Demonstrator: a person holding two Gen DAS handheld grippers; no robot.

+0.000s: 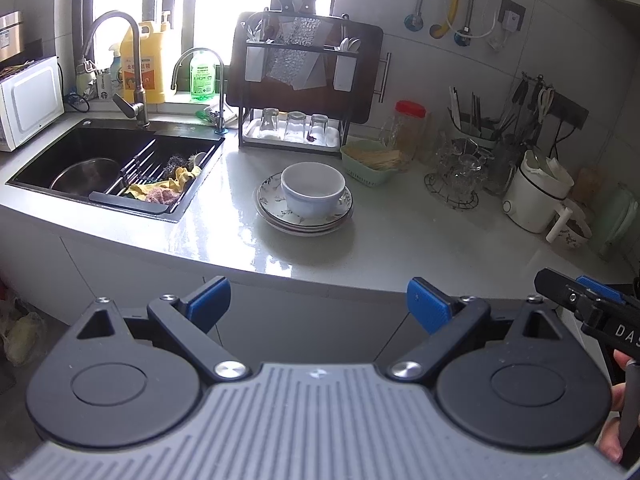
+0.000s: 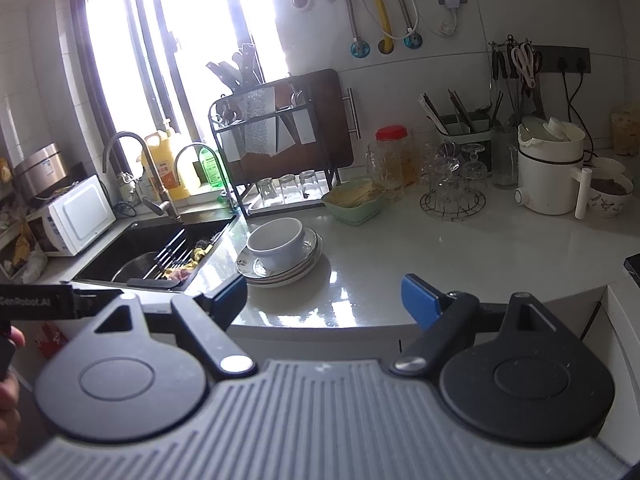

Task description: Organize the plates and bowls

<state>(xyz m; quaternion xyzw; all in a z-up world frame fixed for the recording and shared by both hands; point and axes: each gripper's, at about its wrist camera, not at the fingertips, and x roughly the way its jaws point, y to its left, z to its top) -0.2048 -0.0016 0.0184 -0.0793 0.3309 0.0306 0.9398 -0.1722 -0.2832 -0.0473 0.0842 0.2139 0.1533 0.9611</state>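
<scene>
A white bowl [image 1: 312,192] sits on a stack of patterned plates [image 1: 276,210] on the white counter, right of the sink. The same bowl [image 2: 276,242] and plates [image 2: 256,270] show in the right wrist view. My left gripper [image 1: 318,304] is open and empty, held in front of the counter edge, short of the stack. My right gripper [image 2: 324,300] is open and empty, at the counter's front edge, just right of the stack. The right gripper's body also shows at the right edge of the left wrist view [image 1: 592,300].
A black sink [image 1: 116,164] with a steel pot and a rack of scraps lies left. A dish rack [image 1: 296,92] with glasses stands behind the stack. A green basket [image 1: 372,162], a jar, a glass stand [image 1: 456,176] and a white kettle [image 1: 536,192] stand to the right.
</scene>
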